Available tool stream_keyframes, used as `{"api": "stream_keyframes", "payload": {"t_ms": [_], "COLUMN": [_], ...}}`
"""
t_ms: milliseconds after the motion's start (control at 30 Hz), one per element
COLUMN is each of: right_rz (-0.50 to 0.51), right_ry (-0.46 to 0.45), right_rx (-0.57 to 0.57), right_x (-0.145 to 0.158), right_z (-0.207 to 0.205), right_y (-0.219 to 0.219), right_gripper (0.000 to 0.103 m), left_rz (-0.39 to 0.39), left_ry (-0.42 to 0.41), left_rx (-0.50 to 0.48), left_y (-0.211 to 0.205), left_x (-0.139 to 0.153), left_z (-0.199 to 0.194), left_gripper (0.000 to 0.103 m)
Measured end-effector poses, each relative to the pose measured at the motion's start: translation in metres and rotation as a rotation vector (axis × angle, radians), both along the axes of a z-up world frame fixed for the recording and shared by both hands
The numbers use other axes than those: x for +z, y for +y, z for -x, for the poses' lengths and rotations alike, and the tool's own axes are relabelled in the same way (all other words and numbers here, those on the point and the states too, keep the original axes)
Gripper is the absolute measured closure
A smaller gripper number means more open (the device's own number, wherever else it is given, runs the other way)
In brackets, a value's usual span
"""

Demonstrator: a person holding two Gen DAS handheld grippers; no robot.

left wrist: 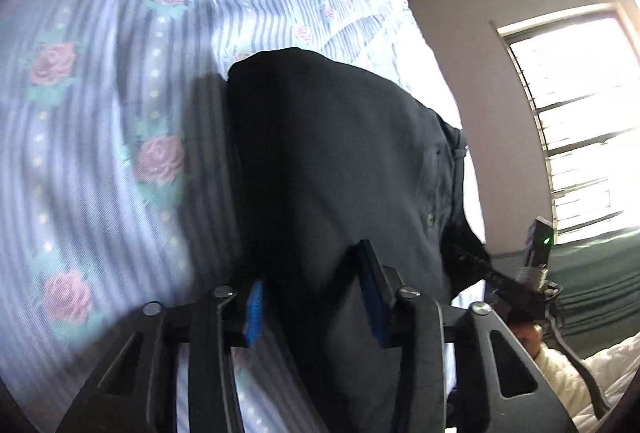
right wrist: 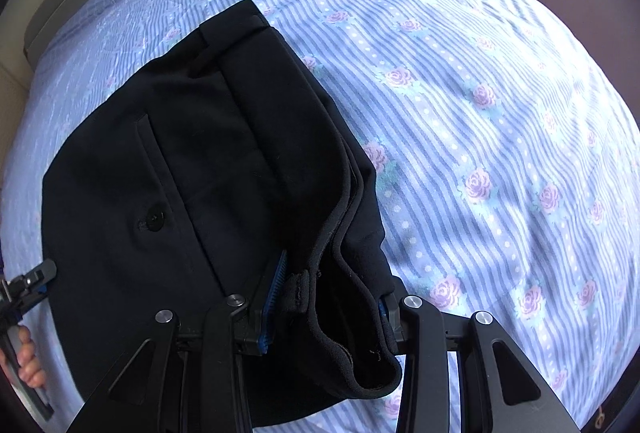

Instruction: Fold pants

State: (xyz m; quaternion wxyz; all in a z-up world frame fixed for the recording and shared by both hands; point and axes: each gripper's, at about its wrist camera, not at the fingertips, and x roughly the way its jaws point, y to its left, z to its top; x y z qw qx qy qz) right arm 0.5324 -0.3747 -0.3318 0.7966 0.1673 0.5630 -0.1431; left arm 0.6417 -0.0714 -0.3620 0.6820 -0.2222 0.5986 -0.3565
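Black pants [left wrist: 340, 173] hang folded above a bed with a blue striped, rose-printed sheet [left wrist: 100, 113]. My left gripper [left wrist: 316, 297] has dark cloth between its blue-padded fingers [left wrist: 254, 307] and holds it. In the right wrist view the pants [right wrist: 180, 173] show a back pocket with a button, and their waistband runs to the top. My right gripper [right wrist: 332, 297] is closed on a bunched edge of the cloth, with one blue pad [right wrist: 276, 281] showing. The other gripper [right wrist: 32, 281] shows at the left edge of this view, and my right gripper appears in the left view [left wrist: 532, 273].
The sheet [right wrist: 480, 113] covers the bed out to the right. A bright window [left wrist: 580, 121] and a grey-pink wall lie beyond the bed's edge. A green bedcover [left wrist: 600, 281] and white bedding [left wrist: 592, 373] sit lower right.
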Motion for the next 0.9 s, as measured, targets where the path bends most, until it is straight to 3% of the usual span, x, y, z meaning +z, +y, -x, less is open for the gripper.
{"api": "stream_keyframes", "payload": {"t_ms": [167,267,367,433,533,600,700,900], "right_rz": [0.016,-0.026,-0.062,-0.080,-0.124,-0.154,-0.196,-0.246], "right_ry": [-0.007,-0.015,-0.017,-0.016,-0.020,-0.018,-0.053,-0.130], "right_rx": [0.001,-0.013,-0.007,0.010,0.018,0.020,0.023,0.088], "right_x": [-0.003,-0.006,-0.009,-0.009,-0.008,-0.003,0.017,0.073], "right_z": [-0.003,0.000,-0.001,-0.002,0.005,0.009,0.019,0.052], "right_y": [0.000,-0.008,-0.016,-0.019,-0.030,-0.036,-0.038,-0.030], "right_gripper": [0.065,0.064,0.063,0.063,0.066,0.070,0.077,0.079], "left_rz": [0.055,0.008,-0.088,-0.167,-0.287,-0.282,-0.224,-0.294], "left_ry": [0.047,0.065,0.069,0.054,-0.046,-0.087,-0.085,-0.143], "left_rx": [0.026,0.045,0.047,0.046,0.033,0.035,0.052,0.055], "left_y": [-0.022,-0.030,-0.038,-0.048,-0.066,-0.071,-0.066,-0.056], "left_x": [-0.009,-0.006,0.005,0.017,0.045,0.066,0.093,0.147], "left_z": [-0.023,-0.023,-0.021,-0.019,-0.008,0.001,0.014,0.056], "left_gripper": [0.066,0.067,0.073,0.078,0.084,0.086,0.086,0.086]}}
